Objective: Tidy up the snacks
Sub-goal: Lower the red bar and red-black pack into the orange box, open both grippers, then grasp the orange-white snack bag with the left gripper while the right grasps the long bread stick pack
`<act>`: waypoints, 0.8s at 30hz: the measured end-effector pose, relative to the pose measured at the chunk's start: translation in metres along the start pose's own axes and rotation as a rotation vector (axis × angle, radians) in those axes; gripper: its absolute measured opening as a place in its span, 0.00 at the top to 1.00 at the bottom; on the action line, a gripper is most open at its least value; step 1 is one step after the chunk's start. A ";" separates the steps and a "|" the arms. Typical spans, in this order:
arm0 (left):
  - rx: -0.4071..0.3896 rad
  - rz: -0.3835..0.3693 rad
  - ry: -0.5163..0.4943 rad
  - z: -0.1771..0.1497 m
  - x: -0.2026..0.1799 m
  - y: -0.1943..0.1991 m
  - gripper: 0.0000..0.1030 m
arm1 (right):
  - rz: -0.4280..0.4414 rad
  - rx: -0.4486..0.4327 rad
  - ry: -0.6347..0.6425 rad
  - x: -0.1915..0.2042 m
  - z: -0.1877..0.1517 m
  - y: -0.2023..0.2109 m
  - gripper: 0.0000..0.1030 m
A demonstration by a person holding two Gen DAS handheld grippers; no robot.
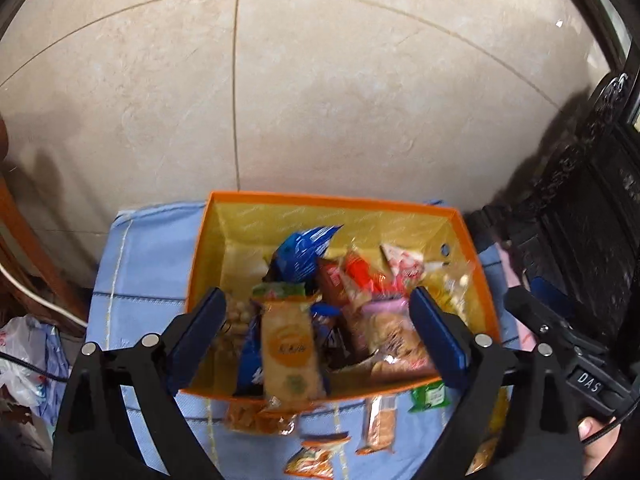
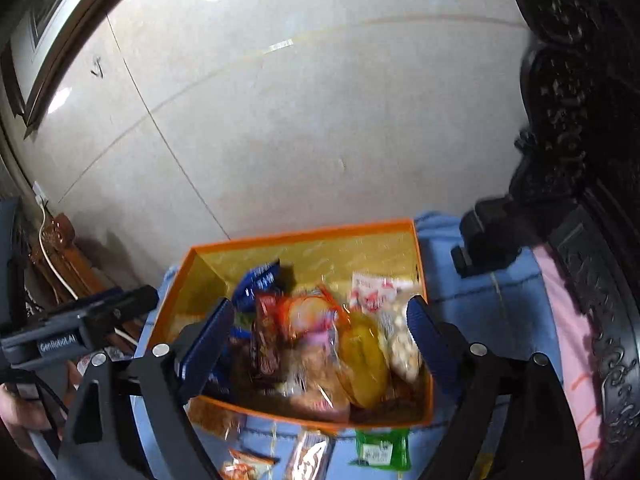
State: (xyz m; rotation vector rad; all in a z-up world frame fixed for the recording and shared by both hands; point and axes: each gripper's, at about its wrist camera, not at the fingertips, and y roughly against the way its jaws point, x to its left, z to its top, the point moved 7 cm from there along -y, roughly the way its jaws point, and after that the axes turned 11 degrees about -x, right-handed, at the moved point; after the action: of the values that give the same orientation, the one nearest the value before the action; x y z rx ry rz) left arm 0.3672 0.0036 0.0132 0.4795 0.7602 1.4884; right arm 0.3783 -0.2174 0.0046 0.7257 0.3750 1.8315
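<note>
Snacks sit mostly inside an orange cardboard box w/ yellow lining [image 1: 200,240], which stands on a light-blue stitched cloth [image 1: 136,264] near a beige tiled wall [image 1: 320,80].

Left tool [image 1: 316,332] hovers over the box, fingers spread wide, nothing pinched btwn them. In the gap below: a tall clear pack of pale-orange crackers [image 1: 290,356] upright at the box's near wall, a shiny blue foil bag [image 1: 304,252] behind it, a red wrapper [image 1: 360,276] and a pink-topped bag of brown biscuits [image 1: 394,336] to the right. Pics are blurred, so labels can't be read.

Right tool [image 2: 320,332] also hangs over the box, wide apart, gripping nothing. Under it lie a clear bag of yellow pieces [image 2: 362,360] and a bag of white puffs [image 2: 402,344] by the right wall.

Outside the box, on the cloth just in front of the near wall: a small green packet [image 2: 382,450], a narrow orange-brown bar pack [image 1: 380,420], and an orange-edged sachet [image 1: 316,456].

Dark carved wooden furniture [image 2: 580,160] stands at right; a crumpled white plastic bag [image 1: 20,360] at far left. A hand [image 1: 596,452] shows at the lower right of the left view, on the right tool's grip.
</note>
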 end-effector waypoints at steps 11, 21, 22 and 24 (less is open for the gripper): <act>0.028 0.041 -0.071 -0.049 0.012 0.032 0.12 | -0.026 0.059 0.041 -0.002 -0.051 0.040 0.12; 0.114 0.054 -0.134 -0.136 0.010 0.054 0.12 | -0.138 0.173 0.082 -0.042 -0.144 0.097 0.07; 0.130 0.056 -0.133 -0.147 0.010 0.052 0.12 | -0.145 0.187 0.068 -0.047 -0.153 0.100 0.07; 0.169 0.055 -0.116 -0.169 0.011 0.048 0.12 | -0.156 0.213 0.040 -0.055 -0.169 0.106 0.07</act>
State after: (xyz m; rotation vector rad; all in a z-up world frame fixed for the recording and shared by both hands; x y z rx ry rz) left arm 0.2134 -0.0111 -0.0704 0.7135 0.7897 1.4403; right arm 0.2056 -0.2936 -0.0802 0.7829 0.6422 1.6763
